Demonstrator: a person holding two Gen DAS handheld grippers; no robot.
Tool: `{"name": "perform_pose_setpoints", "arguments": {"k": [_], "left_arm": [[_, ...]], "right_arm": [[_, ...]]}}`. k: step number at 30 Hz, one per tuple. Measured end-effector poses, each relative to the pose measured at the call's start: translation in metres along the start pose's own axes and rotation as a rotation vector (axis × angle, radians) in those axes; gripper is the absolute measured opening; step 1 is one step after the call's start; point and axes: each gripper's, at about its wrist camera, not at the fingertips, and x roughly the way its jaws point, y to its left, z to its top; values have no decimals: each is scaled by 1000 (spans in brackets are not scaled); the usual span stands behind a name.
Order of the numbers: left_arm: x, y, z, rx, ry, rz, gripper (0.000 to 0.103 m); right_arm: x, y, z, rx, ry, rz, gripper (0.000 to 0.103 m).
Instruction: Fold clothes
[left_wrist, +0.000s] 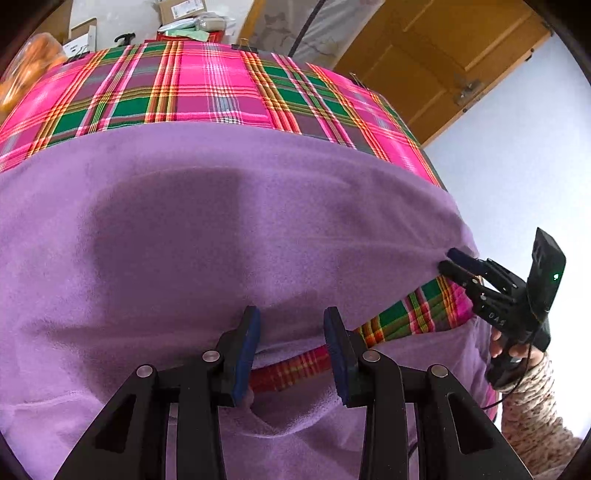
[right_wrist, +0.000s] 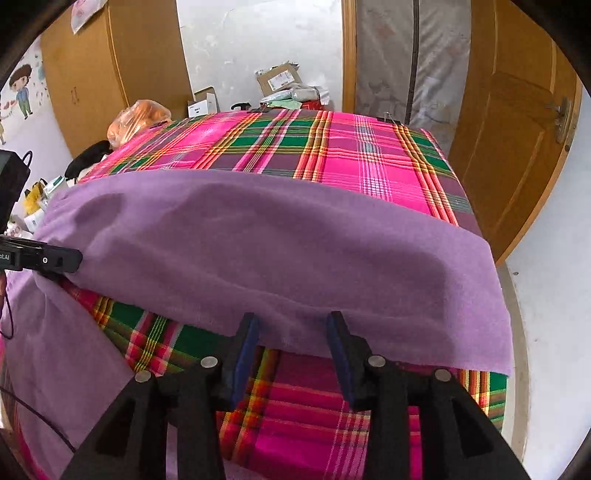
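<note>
Two grippers at the near edge of a purple cloth on a plaid-covered bench.

The purple cloth (right_wrist: 280, 240) lies across the pink and green plaid cover (right_wrist: 332, 155) of the bench, its near edge folded back over itself so a strip of plaid shows beneath. The left gripper (left_wrist: 291, 347) has its jaws standing apart, with the cloth's folded edge between them but not pinched. The right gripper (right_wrist: 291, 347) likewise has its jaws apart at the cloth's near edge; in the left wrist view its tips (left_wrist: 452, 264) touch the cloth's right corner, and whether they grip it cannot be told. A patterned sleeve (left_wrist: 532, 406) shows behind it.
</note>
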Motion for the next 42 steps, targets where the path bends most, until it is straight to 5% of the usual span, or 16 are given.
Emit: {"name": "perform_pose_setpoints", "arguments": {"k": [4, 7, 24, 26, 30, 34, 40, 42], "left_arm": [[0, 1, 0, -6, -3, -10, 37], [-1, 3, -1, -14, -3, -20, 37], [-11, 13, -3, -35, -9, -47, 37], [-11, 13, -5, -30, -8, -48, 37], [-12, 14, -7, -32, -7, -52, 37], [-15, 17, -10, -42, -6, -61, 37], [-16, 21, -11, -46, -5, -73, 37], [-18, 23, -12, -51, -9, -77, 37]], "right_arm": [[-1, 10, 1, -24, 9, -42, 10], [-1, 12, 2, -35, 29, -67, 2], [-27, 6, 1, 14, 90, -33, 4], [-35, 15, 5, -10, 41, 6, 6], [-28, 47, 13, -103, 3, 88, 30], [-8, 76, 23, -164, 14, 153, 33], [17, 101, 22, -246, 66, 97, 36], [17, 100, 20, -244, 67, 87, 29]]}}
